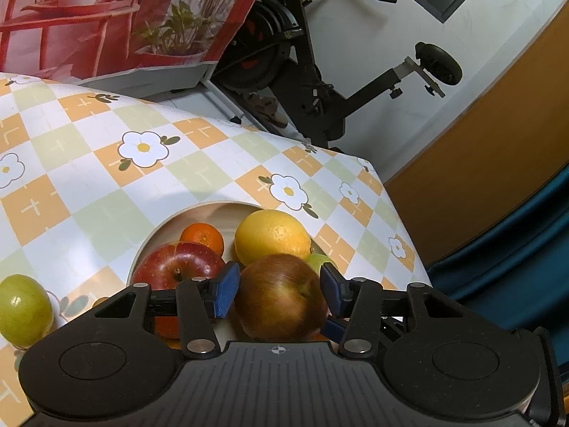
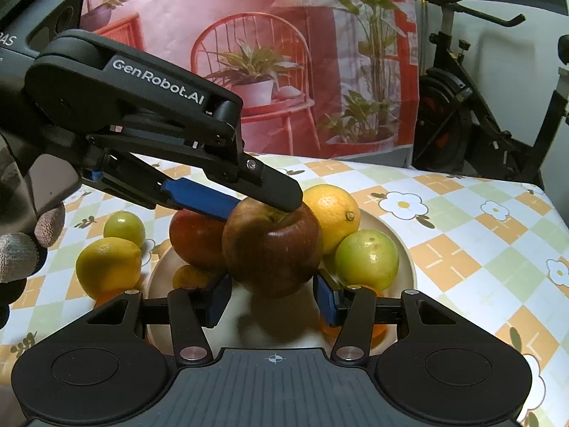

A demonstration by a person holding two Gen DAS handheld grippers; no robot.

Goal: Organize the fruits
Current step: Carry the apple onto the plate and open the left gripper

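A cream plate [image 2: 405, 249] on the flowered tablecloth holds a red apple [image 2: 193, 240], a lemon [image 2: 332, 213], a green fruit [image 2: 366, 254] and an orange [image 1: 202, 236]. My left gripper [image 1: 279, 288] is shut on a second red-brown apple [image 1: 281, 295] and holds it over the plate; in the right wrist view its fingers [image 2: 281, 192] clamp that apple [image 2: 272, 245] from above. My right gripper [image 2: 272, 300] is open and empty, just in front of the held apple. A lemon [image 2: 108, 267] and a green fruit [image 2: 124, 228] lie left of the plate.
The table's right edge [image 1: 398, 213] drops off near the plate. An exercise bike [image 1: 306, 71] stands behind the table. A printed red backdrop [image 2: 284, 53] hangs at the back. A gloved hand [image 2: 25, 249] holds the left gripper.
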